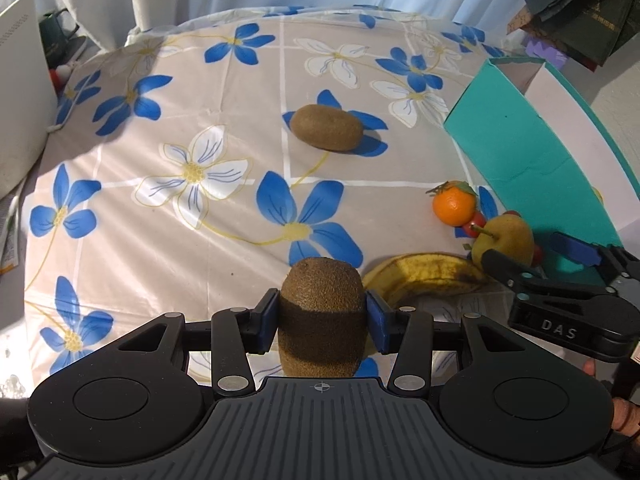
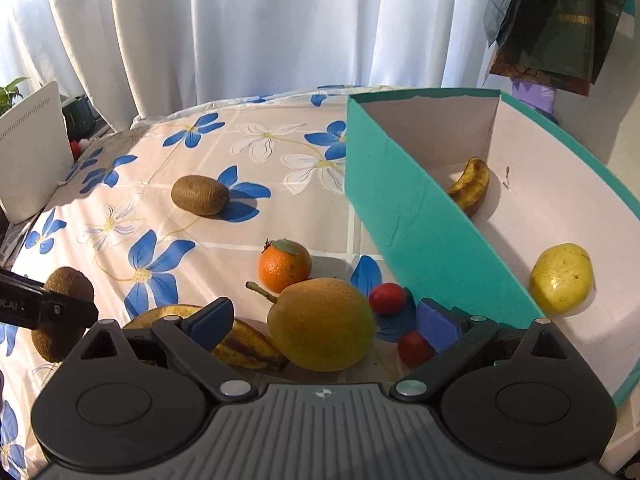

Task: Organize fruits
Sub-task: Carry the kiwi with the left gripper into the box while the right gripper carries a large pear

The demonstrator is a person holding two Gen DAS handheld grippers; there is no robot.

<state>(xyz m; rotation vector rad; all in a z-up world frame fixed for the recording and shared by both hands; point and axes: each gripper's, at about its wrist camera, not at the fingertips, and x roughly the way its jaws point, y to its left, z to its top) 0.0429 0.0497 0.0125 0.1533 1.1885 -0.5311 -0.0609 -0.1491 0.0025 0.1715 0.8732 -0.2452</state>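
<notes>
Brown kiwi — clamped between left tongs

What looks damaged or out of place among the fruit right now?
Nothing is spilled. The banana on the cloth beside the pear is heavily browned and blackened, and so is the banana inside the teal box. Both look overripe. The other fruit looks sound.

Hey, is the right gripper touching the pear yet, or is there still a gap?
Apart. In the right wrist view, the right gripper straddles the pear with jaws wide; bare gaps show between each blue pad and the fruit's sides.
</notes>
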